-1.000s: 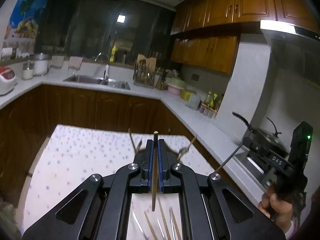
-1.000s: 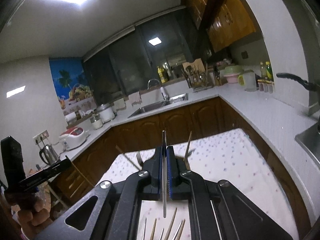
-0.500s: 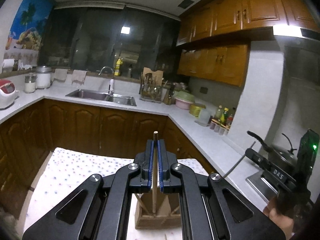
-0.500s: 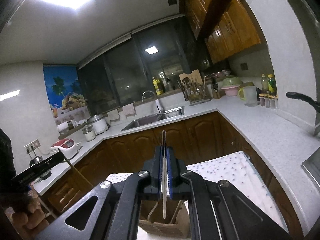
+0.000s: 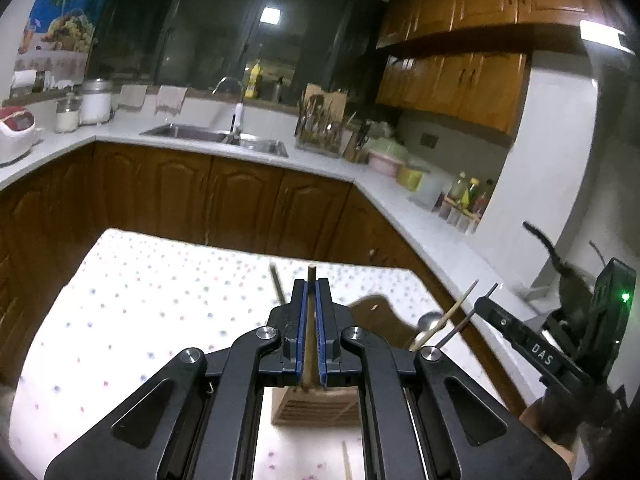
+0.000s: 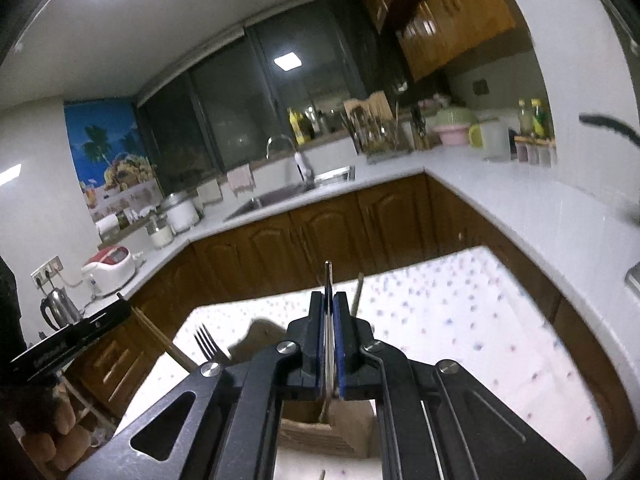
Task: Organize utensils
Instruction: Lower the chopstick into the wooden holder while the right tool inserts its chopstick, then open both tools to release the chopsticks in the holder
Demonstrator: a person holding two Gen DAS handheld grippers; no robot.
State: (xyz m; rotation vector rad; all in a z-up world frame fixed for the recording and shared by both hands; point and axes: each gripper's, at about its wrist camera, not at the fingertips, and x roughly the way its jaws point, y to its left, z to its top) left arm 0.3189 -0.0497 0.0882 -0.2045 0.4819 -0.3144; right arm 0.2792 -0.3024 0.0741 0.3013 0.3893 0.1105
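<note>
Here, left gripper (image 5: 311,300): clamping a wooden chopstick (image 5: 310,344) above the wooden holder (image 5: 316,408).
Right gripper (image 6: 329,312): pinching a metal utensil handle (image 6: 328,320) over that holder, standing on the dotted tablecloth (image 5: 120,300).

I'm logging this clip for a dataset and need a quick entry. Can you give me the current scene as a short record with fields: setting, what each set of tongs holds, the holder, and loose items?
setting: kitchen; table with dotted cloth
left tongs: shut on a wooden chopstick, held upright
right tongs: shut on a thin metal utensil, which kind I cannot tell
holder: wooden utensil box on the table, just below both sets of tongs
already in box: a fork, a spoon, chopsticks
loose: one chopstick on the cloth
</note>
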